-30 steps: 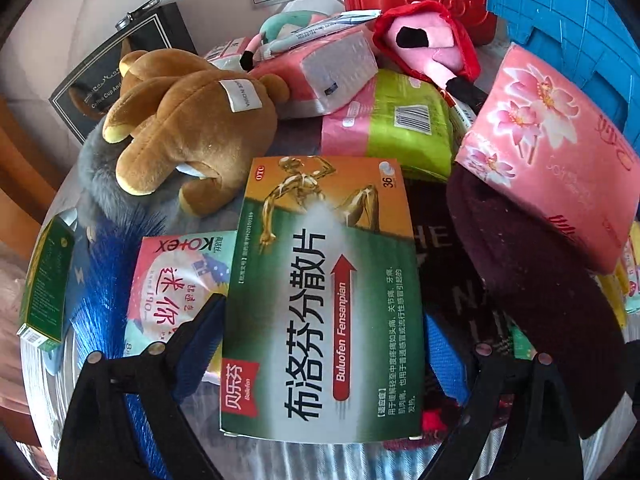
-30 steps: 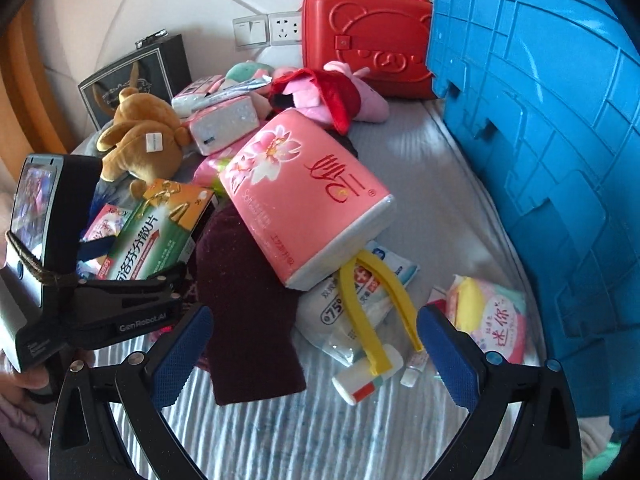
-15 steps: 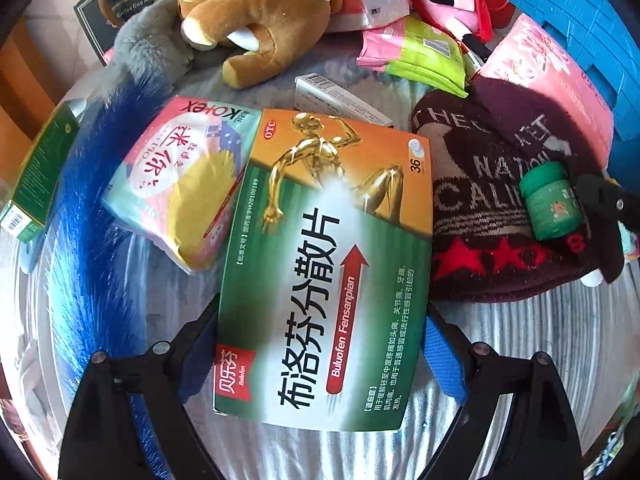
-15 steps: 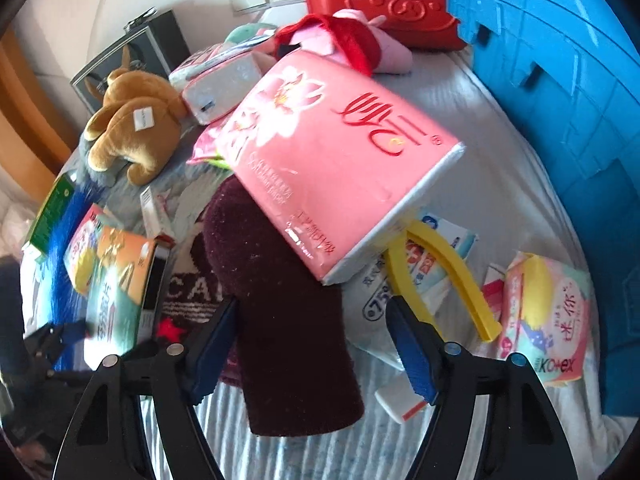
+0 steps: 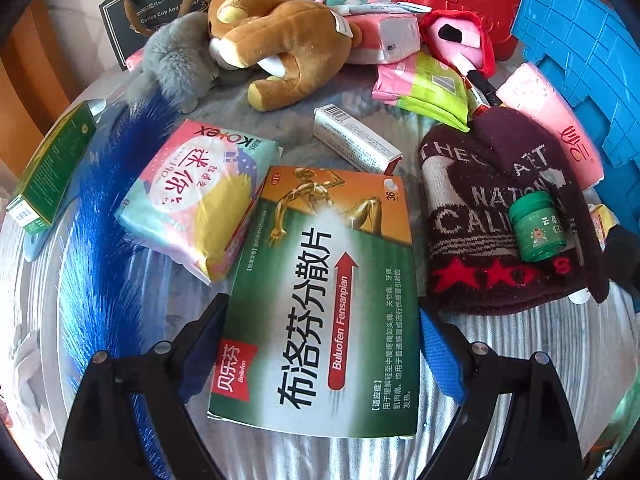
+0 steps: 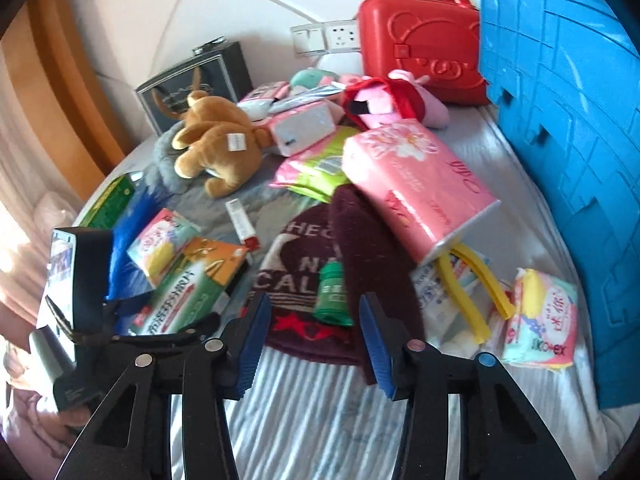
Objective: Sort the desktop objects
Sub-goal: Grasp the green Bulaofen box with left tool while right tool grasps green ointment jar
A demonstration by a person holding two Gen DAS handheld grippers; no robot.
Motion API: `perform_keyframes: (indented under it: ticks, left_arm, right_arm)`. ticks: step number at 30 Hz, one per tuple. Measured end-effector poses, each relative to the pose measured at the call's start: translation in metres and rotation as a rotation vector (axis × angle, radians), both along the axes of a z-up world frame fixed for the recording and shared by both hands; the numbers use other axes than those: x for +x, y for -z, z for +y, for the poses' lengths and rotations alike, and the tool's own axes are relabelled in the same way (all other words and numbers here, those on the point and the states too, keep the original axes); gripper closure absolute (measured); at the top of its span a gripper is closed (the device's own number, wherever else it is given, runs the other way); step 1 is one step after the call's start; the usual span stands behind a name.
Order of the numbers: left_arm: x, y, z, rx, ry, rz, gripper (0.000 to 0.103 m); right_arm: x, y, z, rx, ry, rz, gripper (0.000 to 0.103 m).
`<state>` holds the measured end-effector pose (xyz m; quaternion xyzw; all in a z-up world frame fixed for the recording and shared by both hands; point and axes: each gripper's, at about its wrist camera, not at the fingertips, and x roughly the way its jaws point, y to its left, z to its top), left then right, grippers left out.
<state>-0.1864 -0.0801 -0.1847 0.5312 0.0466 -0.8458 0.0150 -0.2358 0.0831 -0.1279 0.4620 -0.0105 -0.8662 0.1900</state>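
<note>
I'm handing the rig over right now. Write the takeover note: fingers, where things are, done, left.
Left gripper: fingers shut on the ibuprofen box, held over the bed.
Right gripper: closing, nothing between its fingers; it points at the green jar.
The jar lies on the maroon knit hat. The blue crate stands at the right.
Done: box picked.
Left: place the box, then the jar, plush bear, tissue packs and the rest.

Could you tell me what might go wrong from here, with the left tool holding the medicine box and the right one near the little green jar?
The small green plastic jar lies on the soft maroon knitted hat, ahead of the closing right tool, whose pads hold nothing; it may roll away. The green-and-orange cardboard medicine box, clamped in the left tool, could knock the pink-and-yellow Kotex packet beside it.
</note>
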Motion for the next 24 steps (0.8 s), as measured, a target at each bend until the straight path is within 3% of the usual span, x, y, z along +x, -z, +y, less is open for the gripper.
perform_keyframes:
  ticks: [2, 5, 12, 14, 16, 18, 23, 24]
  left_arm:
    - [-0.002, 0.012, -0.009, 0.009, -0.003, -0.015, 0.014]
    - [-0.035, 0.039, -0.018, 0.009, -0.010, -0.050, 0.014]
    - [-0.041, 0.037, -0.016, -0.016, -0.013, -0.066, 0.014]
    - [-0.042, 0.035, -0.015, -0.024, -0.010, -0.073, 0.014]
    - [-0.043, 0.034, -0.013, -0.035, -0.009, -0.074, 0.013]
    - [-0.043, 0.032, -0.013, -0.035, -0.012, -0.069, 0.013]
    - [-0.036, 0.028, -0.013, -0.037, -0.015, -0.054, 0.013]
    - [-0.033, 0.027, -0.013, -0.038, -0.016, -0.053, 0.013]
  right_arm:
    - [-0.004, 0.012, -0.010, -0.005, -0.006, -0.043, 0.065]
    - [-0.016, 0.032, -0.009, 0.030, 0.045, -0.096, 0.066]
    - [-0.050, 0.054, -0.001, 0.082, 0.081, -0.121, 0.063]
    - [-0.054, 0.057, 0.002, 0.081, 0.079, -0.121, 0.055]
    - [-0.058, 0.058, 0.000, 0.067, 0.065, -0.117, 0.033]
    - [-0.061, 0.060, -0.004, 0.074, 0.048, -0.104, 0.022]
    - [-0.070, 0.062, -0.002, 0.087, 0.049, -0.080, 0.022]
    - [-0.071, 0.063, -0.001, 0.093, 0.047, -0.082, 0.029]
